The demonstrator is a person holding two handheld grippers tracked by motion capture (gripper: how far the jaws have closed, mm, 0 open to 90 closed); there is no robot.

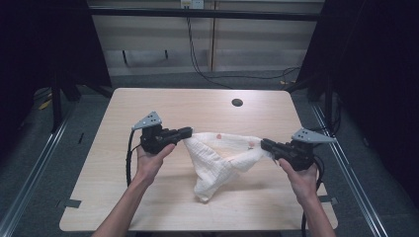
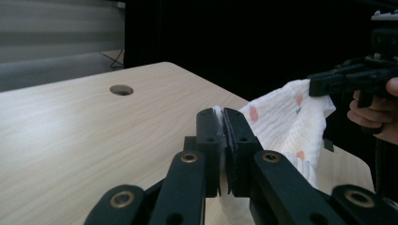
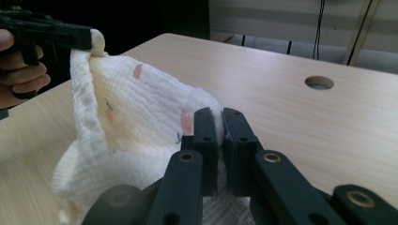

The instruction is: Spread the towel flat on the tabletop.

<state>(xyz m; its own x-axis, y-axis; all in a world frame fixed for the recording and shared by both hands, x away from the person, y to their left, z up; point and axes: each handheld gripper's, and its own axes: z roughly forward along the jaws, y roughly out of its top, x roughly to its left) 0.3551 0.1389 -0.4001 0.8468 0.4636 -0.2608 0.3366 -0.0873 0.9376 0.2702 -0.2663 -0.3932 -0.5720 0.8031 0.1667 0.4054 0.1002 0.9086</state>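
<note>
Cloth (image 1: pixel 217 160) at frame centre, already pinched at two corners by left gripper (image 1: pixel 186 132) and right gripper (image 1: pixel 265 144), both clamped tight on it, lifted with its low fold near the table (image 1: pixel 148 103); spreading or folding probably left.

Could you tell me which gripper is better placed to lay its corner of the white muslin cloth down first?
Probably right: the right gripper sits nearer the wooden table edge than the left gripper; both clamp the white muslin cloth.
</note>
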